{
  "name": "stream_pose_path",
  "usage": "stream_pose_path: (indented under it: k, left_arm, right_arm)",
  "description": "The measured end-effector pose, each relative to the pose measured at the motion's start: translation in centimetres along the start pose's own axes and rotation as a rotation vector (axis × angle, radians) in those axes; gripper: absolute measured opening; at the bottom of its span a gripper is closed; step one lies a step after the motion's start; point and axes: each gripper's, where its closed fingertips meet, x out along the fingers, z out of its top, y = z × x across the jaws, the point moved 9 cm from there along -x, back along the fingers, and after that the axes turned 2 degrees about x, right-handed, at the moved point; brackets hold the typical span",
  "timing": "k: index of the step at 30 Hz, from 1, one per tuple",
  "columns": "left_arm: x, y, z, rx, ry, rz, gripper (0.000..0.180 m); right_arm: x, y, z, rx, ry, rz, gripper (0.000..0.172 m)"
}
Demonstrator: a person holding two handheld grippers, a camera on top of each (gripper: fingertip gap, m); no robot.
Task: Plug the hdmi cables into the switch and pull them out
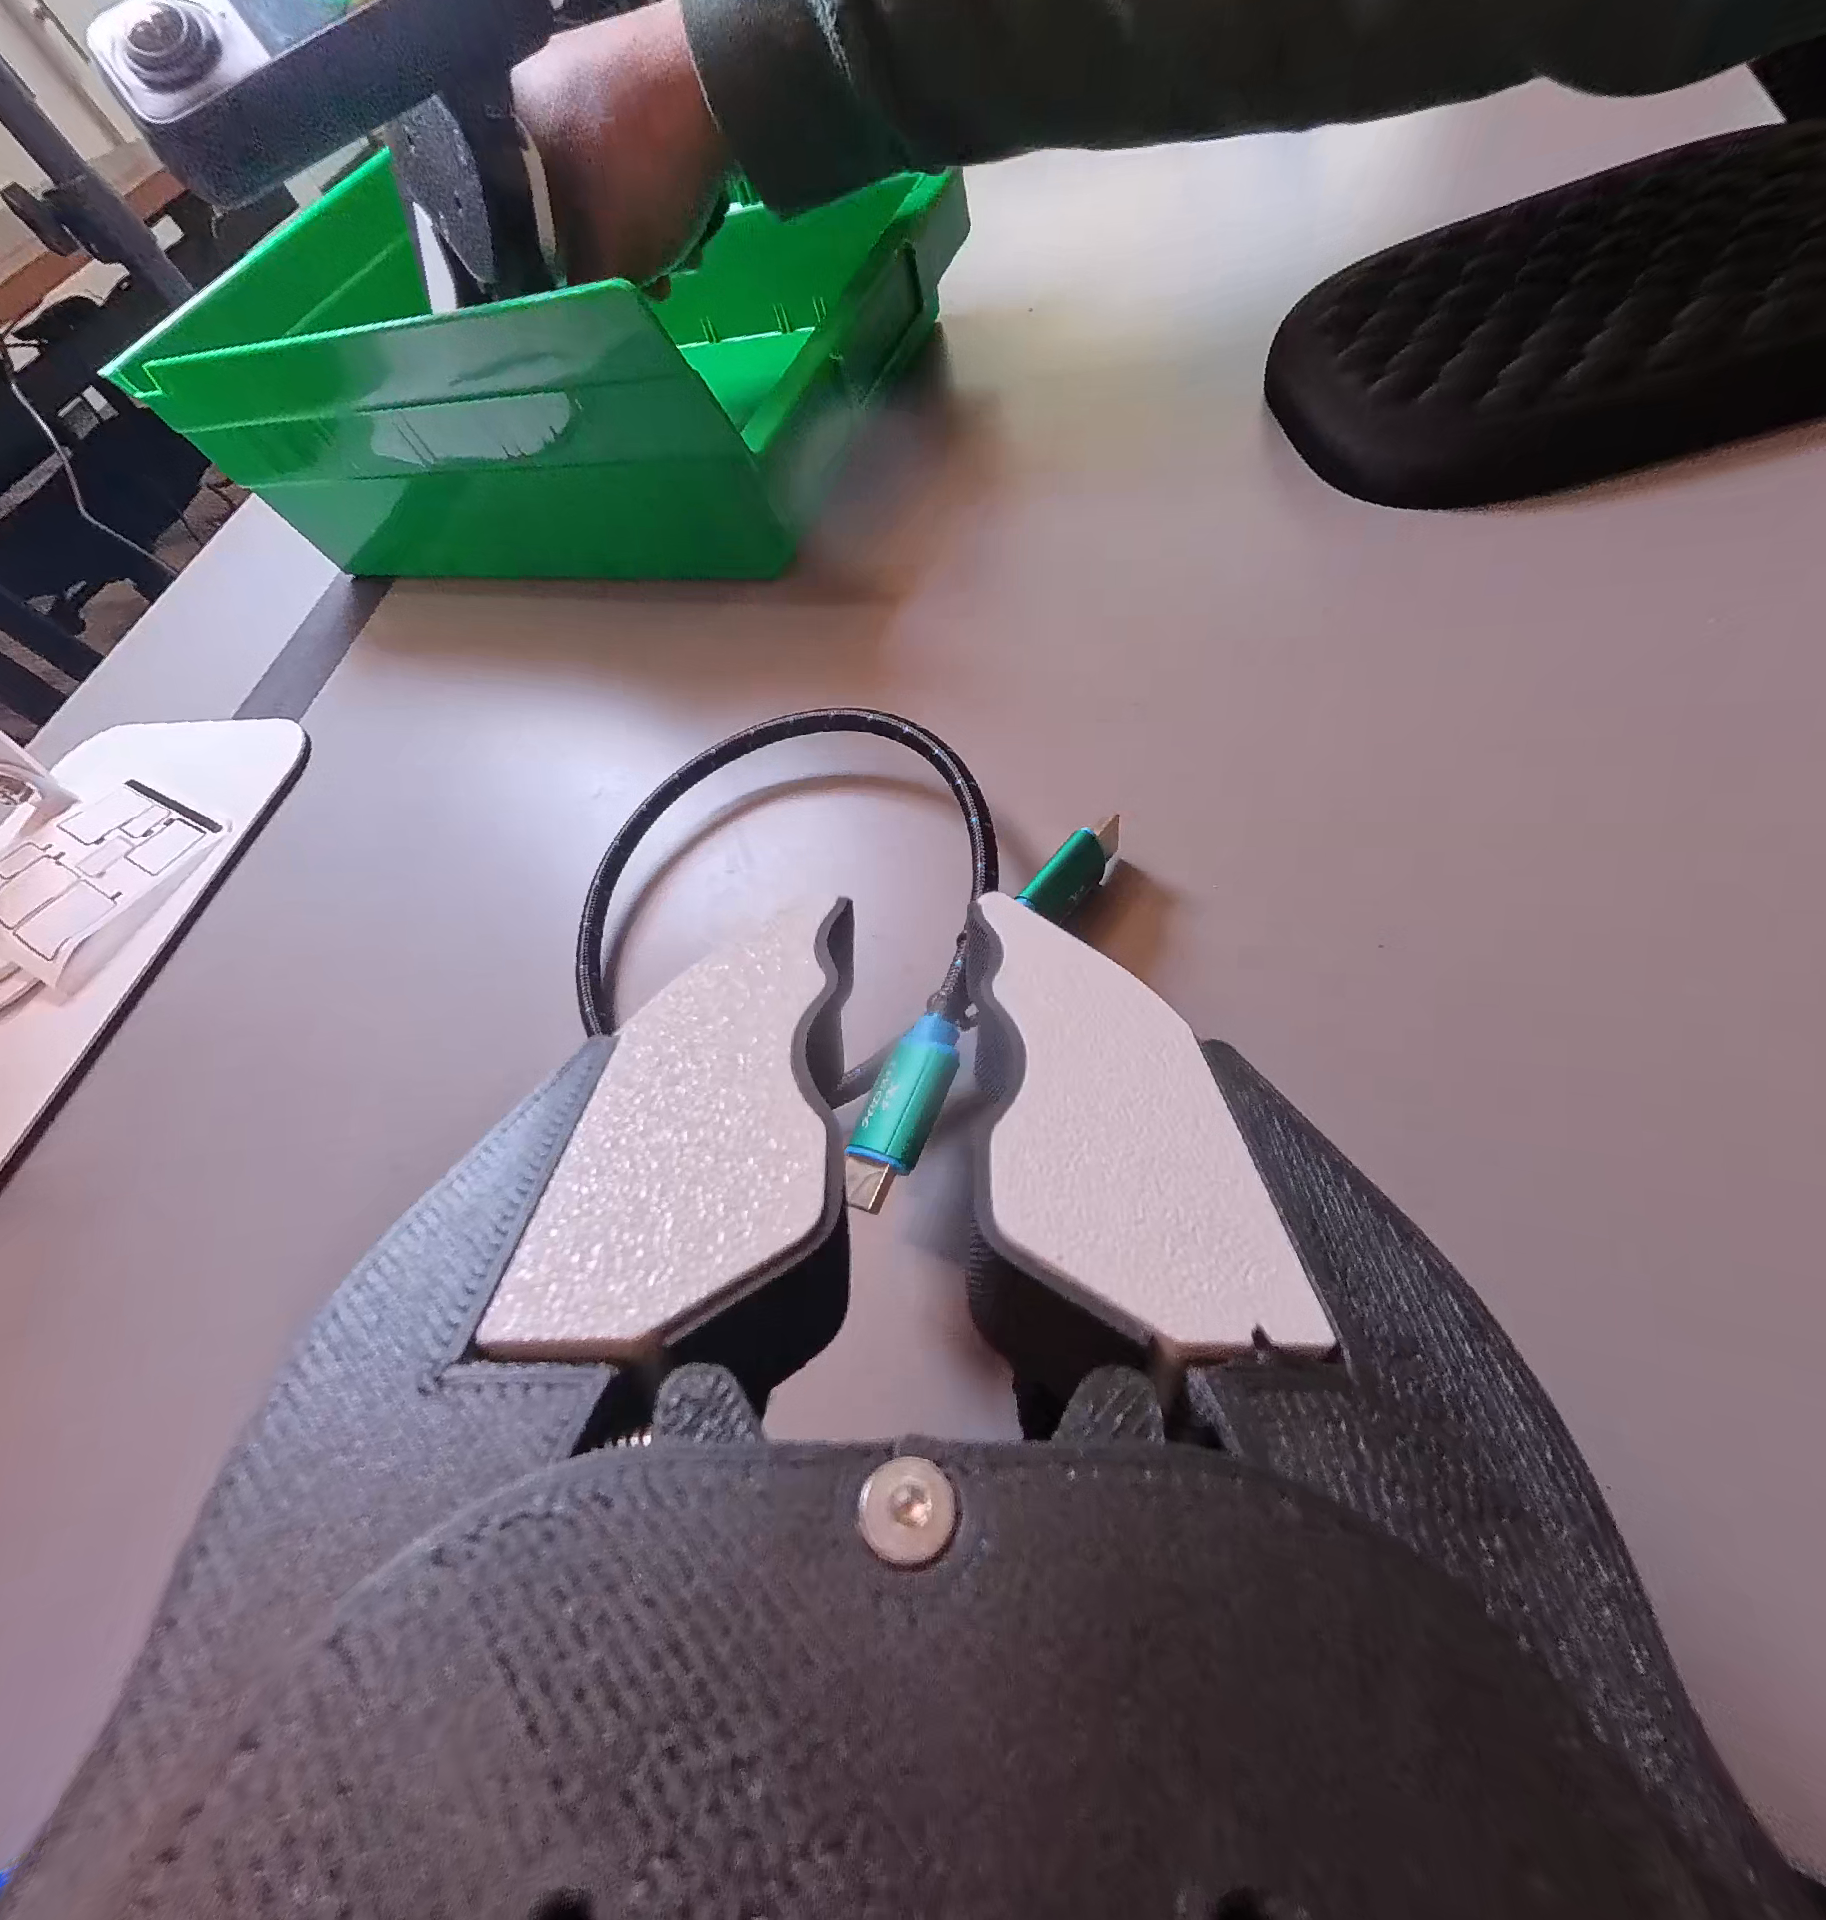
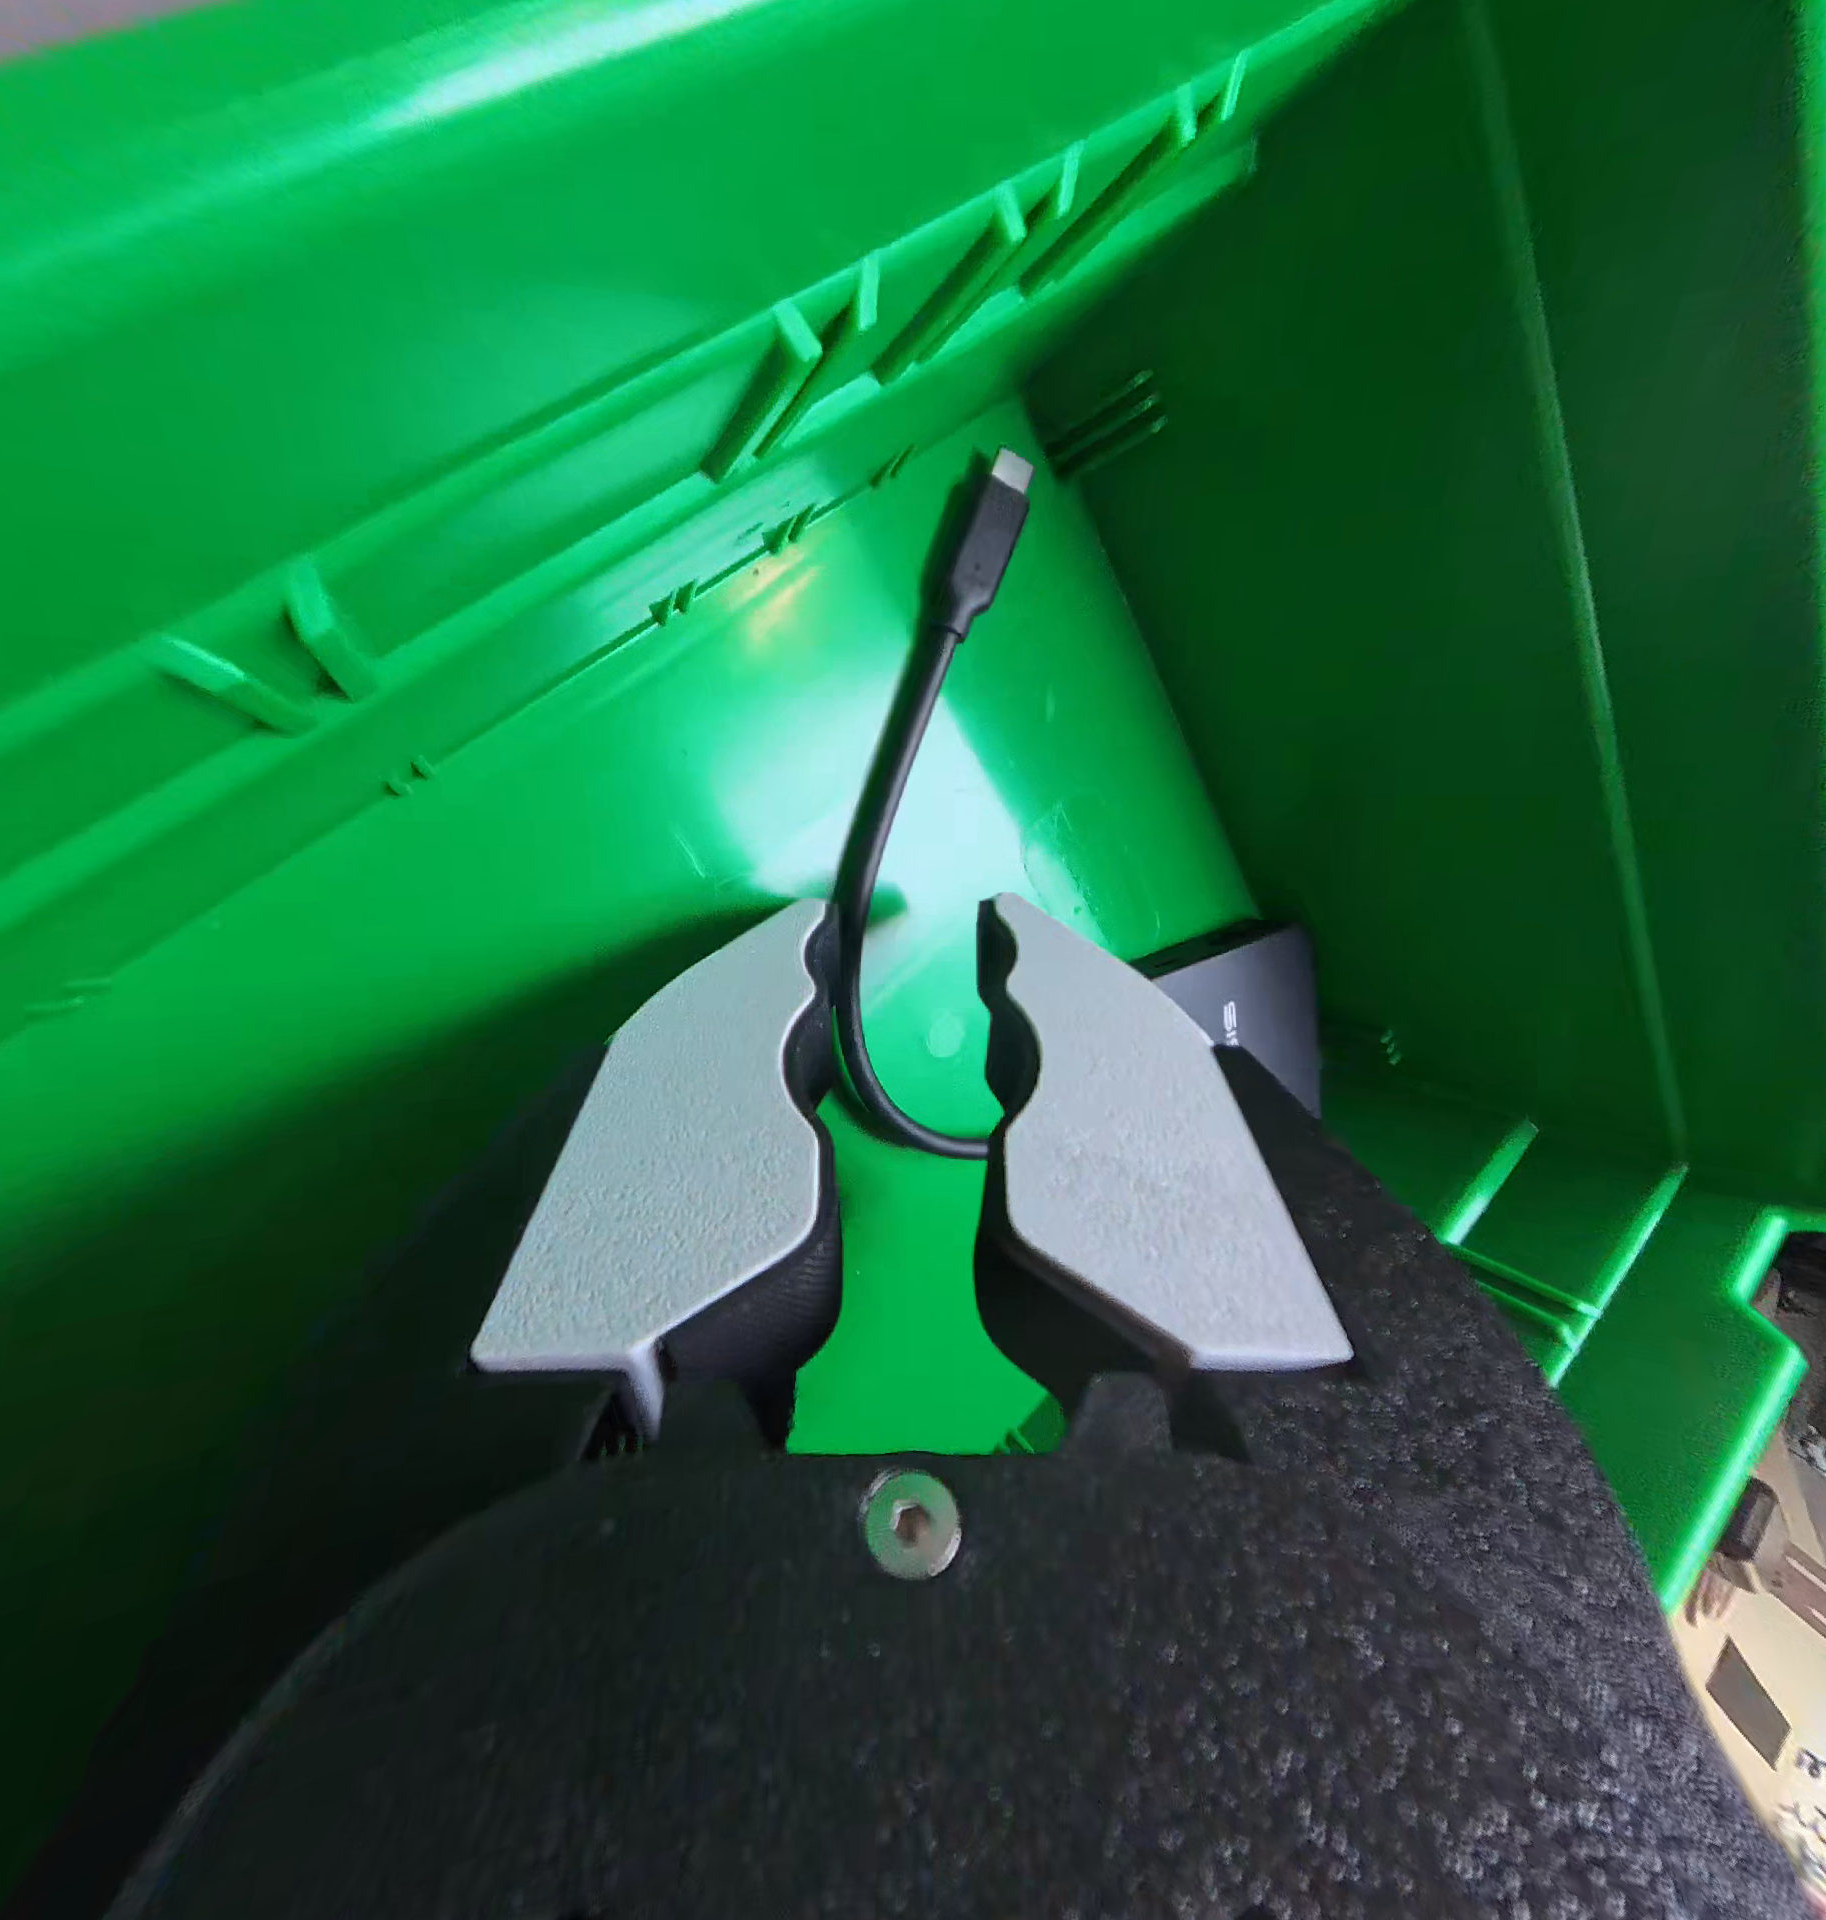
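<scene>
While the right claw (image 2: 909, 935) stood open inside the green bin (image 2: 369, 520) around a loose black cable (image 2: 888, 779), the left claw (image 1: 909, 935), part open and gripping nothing, straddled the nearer plug (image 1: 904, 1101) of a braided cable (image 1: 784, 743) on the surface (image 1: 1408, 831).

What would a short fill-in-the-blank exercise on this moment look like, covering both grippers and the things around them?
1. The right gripper reaches inside a ____ plastic bin.
2. Between its parted fingers runs a thin ____ cable.
3. The left gripper is over a braided cable with ____ metal plugs.
4. To the right on the table lies a black ____.

Missing words: green; black; green; wrist rest
</scene>
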Motion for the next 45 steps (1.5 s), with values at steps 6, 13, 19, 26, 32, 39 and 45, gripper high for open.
stream_pose_path:
  k: [6, 13, 19, 26, 32, 39, 45]
  left_arm:
    - [-0.1, 0.1, -0.1, -0.004, 0.000, -0.003, 0.021]
    - [-0.5, 0.1, -0.1, 0.006, 0.025, -0.047, 0.025]
    - [0.7, -0.1, -1.5, 0.085, 0.206, -0.111, 0.043]
    - [2.9, 0.7, -1.4, 0.192, 0.316, -0.123, 0.017]
    - [1.8, -2.1, 2.3, 0.298, 0.235, 0.015, 0.013]
    - [-2.0, -1.5, 4.7, 0.178, -0.074, 0.111, 0.034]
    - [-6.9, 1.9, 5.1, -0.019, -0.280, 0.232, 0.031]
  right_arm:
    - [-5.3, -1.3, 2.2, 0.222, -0.366, 0.098, 0.032]
    - [-17.9, 6.4, 5.0, -0.045, -0.737, 0.292, 0.031]
    - [-21.3, 16.5, 2.4, -0.273, -0.730, 0.470, 0.031]
    - [-19.9, 22.8, 0.8, -0.357, -0.548, 0.603, 0.047]
    - [-17.7, 26.6, 1.2, -0.488, -0.458, 0.528, 0.019]
    - [-21.2, 24.1, 0.6, -0.540, -0.519, 0.469, 0.016]
    - [-27.6, 13.7, -0.6, -0.355, -0.605, 0.197, 0.017]
